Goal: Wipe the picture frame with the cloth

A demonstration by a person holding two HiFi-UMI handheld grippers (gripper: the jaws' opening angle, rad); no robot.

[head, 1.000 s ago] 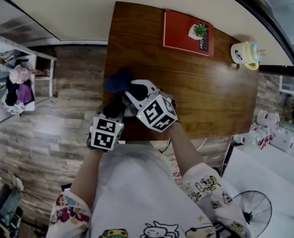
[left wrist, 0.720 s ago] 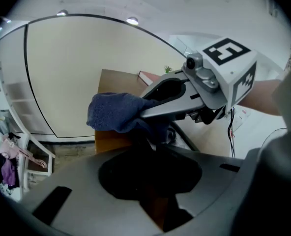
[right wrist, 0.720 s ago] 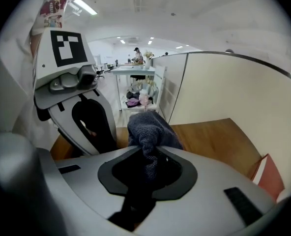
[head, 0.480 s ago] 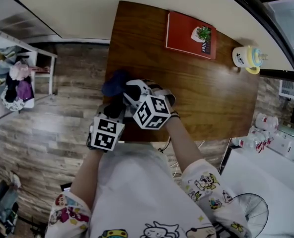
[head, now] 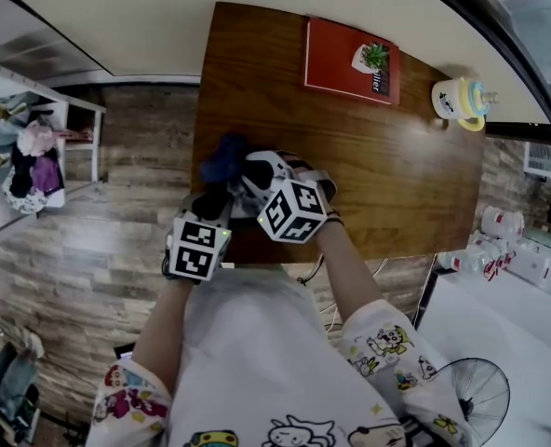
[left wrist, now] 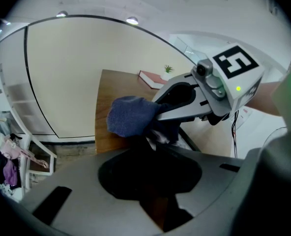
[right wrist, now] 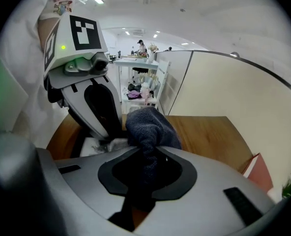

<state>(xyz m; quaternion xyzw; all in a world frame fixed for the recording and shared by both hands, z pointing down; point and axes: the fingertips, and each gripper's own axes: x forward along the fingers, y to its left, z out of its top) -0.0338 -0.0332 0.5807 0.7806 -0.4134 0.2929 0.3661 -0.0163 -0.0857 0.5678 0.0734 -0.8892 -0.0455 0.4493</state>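
Left of centre in the head view, the right gripper (head: 249, 171) pinches the blue cloth (head: 222, 154), which bunches out past its fingertips. Just beside it, the left gripper (head: 214, 196) clamps the dark-edged picture frame (right wrist: 100, 144) above the table (head: 378, 170), with the cloth against it.

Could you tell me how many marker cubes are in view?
2: the left cube on the left gripper, the right cube on the right gripper, side by side. None looks hidden.
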